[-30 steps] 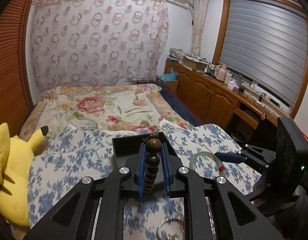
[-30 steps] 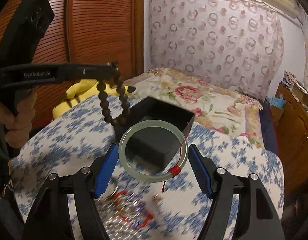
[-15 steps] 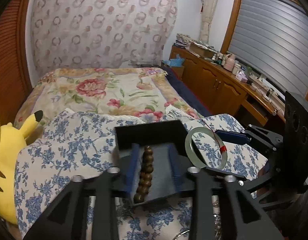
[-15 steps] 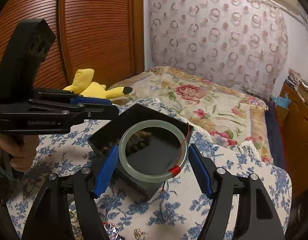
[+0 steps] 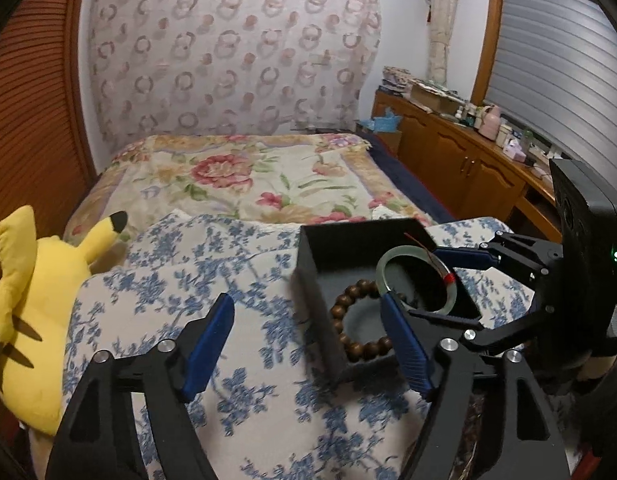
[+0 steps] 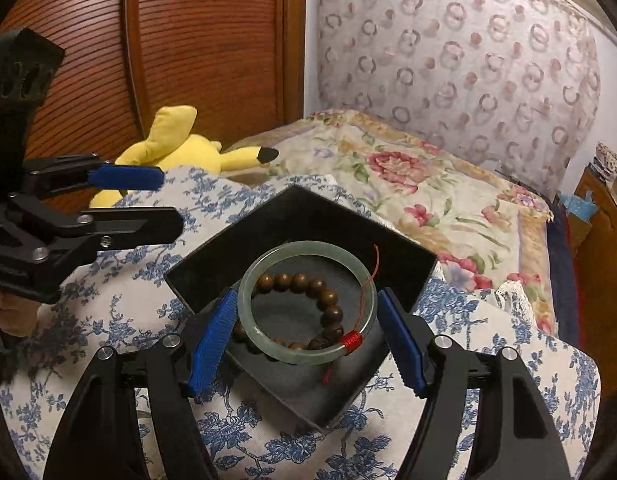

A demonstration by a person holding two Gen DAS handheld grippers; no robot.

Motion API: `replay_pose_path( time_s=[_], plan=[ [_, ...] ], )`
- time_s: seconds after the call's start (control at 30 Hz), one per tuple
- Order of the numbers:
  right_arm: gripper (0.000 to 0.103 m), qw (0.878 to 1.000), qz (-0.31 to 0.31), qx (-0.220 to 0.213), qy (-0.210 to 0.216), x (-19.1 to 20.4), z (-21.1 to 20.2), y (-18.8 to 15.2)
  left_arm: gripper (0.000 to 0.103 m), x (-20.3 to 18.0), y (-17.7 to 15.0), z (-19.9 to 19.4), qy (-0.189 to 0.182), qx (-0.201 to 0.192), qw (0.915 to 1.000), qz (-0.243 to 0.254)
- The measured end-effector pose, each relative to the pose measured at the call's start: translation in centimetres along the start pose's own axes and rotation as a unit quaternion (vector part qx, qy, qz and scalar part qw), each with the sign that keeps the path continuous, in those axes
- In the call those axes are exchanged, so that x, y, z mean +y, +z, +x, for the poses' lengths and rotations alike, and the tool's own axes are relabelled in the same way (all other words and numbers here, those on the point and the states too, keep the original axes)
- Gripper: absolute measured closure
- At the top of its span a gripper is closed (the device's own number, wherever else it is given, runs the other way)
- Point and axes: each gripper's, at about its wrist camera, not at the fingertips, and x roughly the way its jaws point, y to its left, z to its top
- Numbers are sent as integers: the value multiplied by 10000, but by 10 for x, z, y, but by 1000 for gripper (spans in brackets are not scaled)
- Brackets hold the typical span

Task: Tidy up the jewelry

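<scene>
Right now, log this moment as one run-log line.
left tongs: open, empty | right tongs: hold bangle over box | bead bracelet: in box | next: probably release bangle

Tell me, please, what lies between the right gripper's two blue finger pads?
In the right wrist view, the right gripper spans a pale green jade bangle, held over the black box with the wooden bead bracelet beneath.

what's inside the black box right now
A brown bead bracelet lies on the grey lining of the box. The right gripper holds a jade bangle over it, hiding a few beads. No other jewelry shows on the visible lining.
</scene>
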Motion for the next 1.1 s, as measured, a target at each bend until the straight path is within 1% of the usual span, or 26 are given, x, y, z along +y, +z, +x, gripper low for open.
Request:
replay_pose_path(
  time_s=[0.1,0.27,0.47,0.63,0.77,1.03,1.1],
  plan=[
    [29,10000,19,89,-40,0,4,0,30,4,-5,-2,9,26,10000,-60],
    [29,9999,5,84,-107,1,5,0,29,4,-11,-7,6,39,10000,-59],
    [29,9998,75,-70,-187,-1,-17,-5,29,-1,-23,-16,-15,75,10000,-61],
    [29,9991,255,-239,-259,-1,-53,-24,29,-10,-43,-23,-98,183,9998,-49],
    [29,9980,450,-299,-342,0,-80,-50,29,-21,-57,-29,-166,244,9996,-21],
    [29,9949,800,-313,-522,8,-113,-97,29,-36,-82,-33,-376,401,9985,69],
    [32,9941,889,-297,-543,9,-120,-110,31,-41,-86,-33,-455,433,9979,127]
  ],
)
